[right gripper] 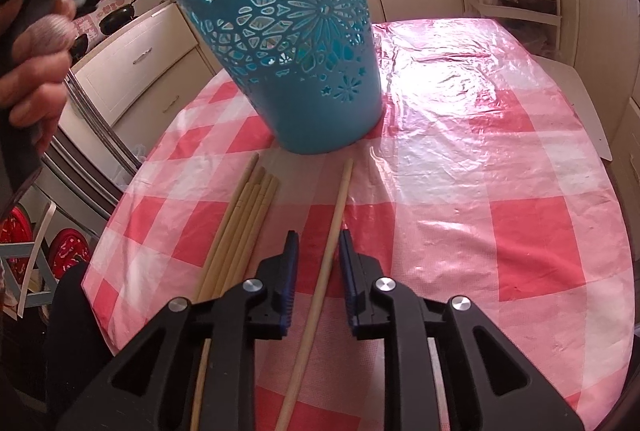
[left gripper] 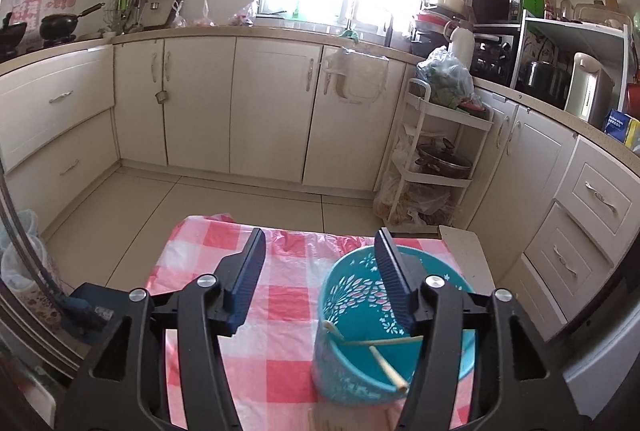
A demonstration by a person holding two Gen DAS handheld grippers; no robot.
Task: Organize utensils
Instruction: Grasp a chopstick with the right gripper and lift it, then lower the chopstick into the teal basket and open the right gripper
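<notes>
Two chopsticks (left gripper: 376, 342) in blue bin (left gripper: 356, 371) under wide, empty left gripper (left gripper: 320, 279); right gripper (right gripper: 319, 263) narrow, straddling single chopstick (right gripper: 326, 263); bundle (right gripper: 240, 227) beside it left to sort.

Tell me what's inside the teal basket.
In the left wrist view, two chopsticks lean crossed inside the teal basket. The right finger of the left gripper covers part of its interior.
</notes>
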